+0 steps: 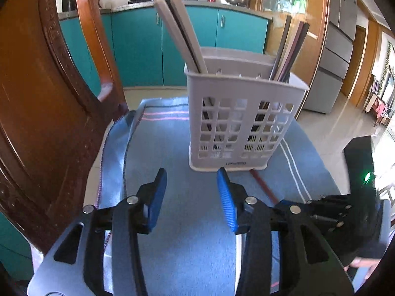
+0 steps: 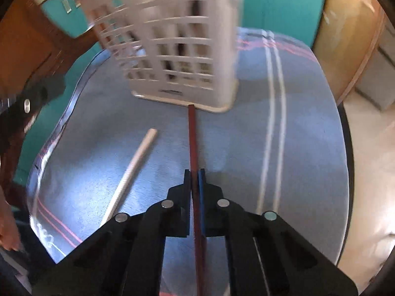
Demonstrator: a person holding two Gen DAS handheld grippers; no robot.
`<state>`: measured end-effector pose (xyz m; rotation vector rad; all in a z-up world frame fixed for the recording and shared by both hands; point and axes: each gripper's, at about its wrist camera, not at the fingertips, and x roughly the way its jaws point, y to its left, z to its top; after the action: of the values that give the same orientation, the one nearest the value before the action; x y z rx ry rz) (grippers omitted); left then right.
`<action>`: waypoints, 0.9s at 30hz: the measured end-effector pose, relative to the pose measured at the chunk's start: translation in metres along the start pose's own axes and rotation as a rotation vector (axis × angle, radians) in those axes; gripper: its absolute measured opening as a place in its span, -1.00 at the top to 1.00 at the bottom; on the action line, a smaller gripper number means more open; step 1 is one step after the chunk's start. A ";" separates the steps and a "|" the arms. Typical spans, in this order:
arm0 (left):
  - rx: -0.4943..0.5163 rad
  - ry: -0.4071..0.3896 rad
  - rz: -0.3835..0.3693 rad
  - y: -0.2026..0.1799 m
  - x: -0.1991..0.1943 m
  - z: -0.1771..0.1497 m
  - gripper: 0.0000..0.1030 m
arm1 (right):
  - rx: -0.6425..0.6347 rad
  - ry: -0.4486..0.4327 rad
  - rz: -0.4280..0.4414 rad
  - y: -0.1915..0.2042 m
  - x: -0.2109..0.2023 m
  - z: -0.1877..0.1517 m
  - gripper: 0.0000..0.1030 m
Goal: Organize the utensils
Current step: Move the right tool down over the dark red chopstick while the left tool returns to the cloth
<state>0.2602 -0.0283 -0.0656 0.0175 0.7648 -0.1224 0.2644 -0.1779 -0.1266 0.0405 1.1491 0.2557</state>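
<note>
Fingers of the right gripper [image 2: 195, 172] pinch a slim dark-red chopstick [image 2: 192, 133]; left gripper [image 1: 192, 177] gapes empty.

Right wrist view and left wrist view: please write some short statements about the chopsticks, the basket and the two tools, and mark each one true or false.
1. The right tool is shut on the dark red chopstick. True.
2. The left tool holds a chopstick. False: it is open and empty.
3. The pale chopstick stands in the basket. False: it lies on the blue cloth.
4. The basket already holds several chopsticks. True.
</note>
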 end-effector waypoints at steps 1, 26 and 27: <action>-0.002 0.007 -0.001 0.000 0.002 -0.001 0.14 | 0.028 0.009 0.005 -0.006 -0.001 0.001 0.87; 0.053 0.073 0.002 -0.016 0.022 -0.019 -0.11 | -0.043 -0.047 0.062 0.021 0.015 0.012 0.51; 0.055 0.076 0.002 -0.016 0.023 -0.020 -0.12 | -0.042 -0.047 0.045 0.022 0.016 0.013 0.75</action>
<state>0.2609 -0.0458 -0.0952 0.0752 0.8370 -0.1412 0.2782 -0.1513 -0.1318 0.0354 1.0971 0.3169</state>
